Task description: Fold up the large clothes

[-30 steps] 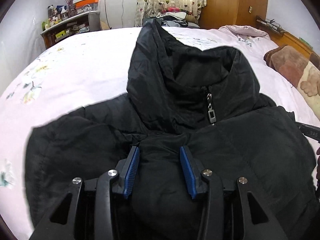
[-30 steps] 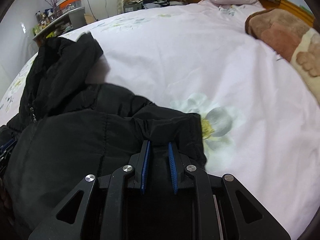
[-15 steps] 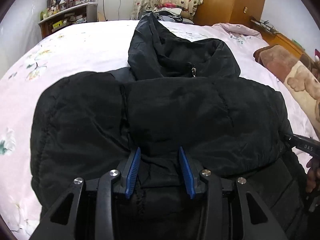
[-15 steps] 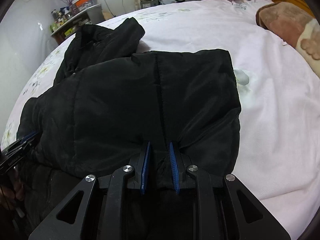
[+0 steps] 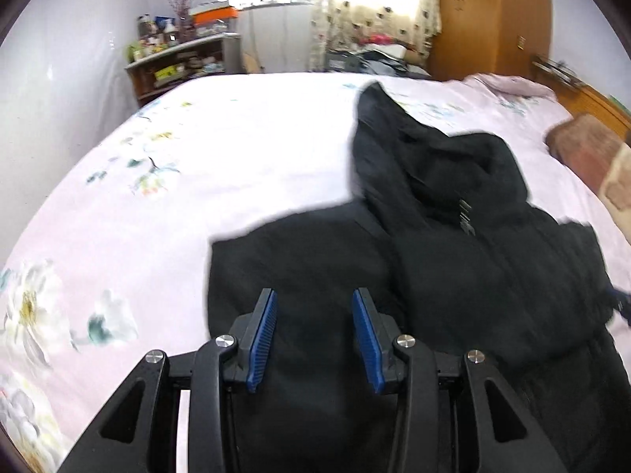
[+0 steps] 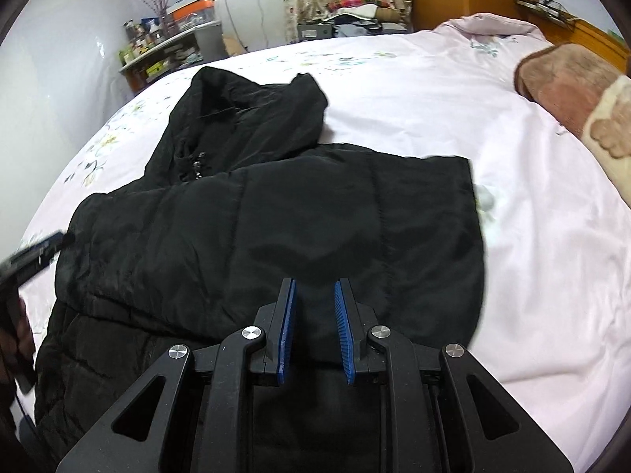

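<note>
A black padded jacket (image 5: 453, 276) (image 6: 276, 216) lies on the bed, its collar and zip pull at the far end. An upper layer is folded over the body, with a straight far edge just short of the collar. My left gripper (image 5: 313, 303) is over the jacket's left part, its blue pads held apart by black fabric that fills the gap between them. My right gripper (image 6: 315, 287) sits at the near edge of the folded layer, its pads close together on a small peak of fabric. The left gripper (image 6: 43, 246) shows blurred at the jacket's left edge.
The pink flowered bed cover (image 5: 197, 181) stretches wide to the left of and beyond the jacket. A brown plush blanket (image 6: 572, 86) lies at the right by the wooden headboard. A cluttered shelf (image 5: 177, 55), curtains and a wooden wardrobe (image 5: 493, 12) stand behind the bed.
Both grippers have drawn back from the collar, and the folded layer now spreads out ahead of them. In the left view the jacket has shifted to the right. The right pads stand slightly wider.
</note>
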Motion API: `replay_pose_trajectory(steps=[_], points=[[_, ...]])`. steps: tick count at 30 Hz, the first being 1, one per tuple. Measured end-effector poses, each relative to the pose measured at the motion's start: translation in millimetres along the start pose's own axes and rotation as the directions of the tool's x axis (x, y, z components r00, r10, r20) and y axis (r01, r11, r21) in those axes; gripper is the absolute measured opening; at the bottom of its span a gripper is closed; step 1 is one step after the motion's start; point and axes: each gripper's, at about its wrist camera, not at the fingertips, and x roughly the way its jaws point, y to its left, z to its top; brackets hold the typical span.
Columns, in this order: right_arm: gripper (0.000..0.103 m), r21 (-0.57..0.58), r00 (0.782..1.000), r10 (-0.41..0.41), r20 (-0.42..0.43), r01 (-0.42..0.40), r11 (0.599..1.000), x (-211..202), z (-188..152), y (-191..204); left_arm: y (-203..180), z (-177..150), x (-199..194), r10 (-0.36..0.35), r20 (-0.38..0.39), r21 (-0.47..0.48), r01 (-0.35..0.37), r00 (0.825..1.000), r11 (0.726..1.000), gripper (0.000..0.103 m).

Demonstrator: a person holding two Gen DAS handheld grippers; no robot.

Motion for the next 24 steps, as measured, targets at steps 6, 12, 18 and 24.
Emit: replay_pose_trajectory(steps=[6,12,18,24], points=[[0.021,0.018,0.998,-0.015,-0.054,0.016,1.0,27.7,2.2,5.1,6.8,1.1,54.2,-0.001,-0.094,-0.002,0.001,0.996,1.0,0.044],[0.026,0.017,0.999,-0.003,-0.04,0.003,1.0,5.3,1.7,6.3,4.3,-1.4,14.1,-0.007,-0.065,-0.02,0.006,0.998,1.0,0.044],[0.035,-0.004,0.999,0.037,0.026,-0.037,0.999,-49.7,-1.4,29.1,1.2,-17.3,-55.8,-0.06,-0.048,-0.07,0.057,0.997,0.996,0.044],[0.036,-0.016,0.994,0.075,0.078,-0.074,0.997,-101.5,-8.3,51.6,-3.0,-25.5,-124.6,-0.091,0.007,-0.079,0.091,0.996,0.993,0.046]])
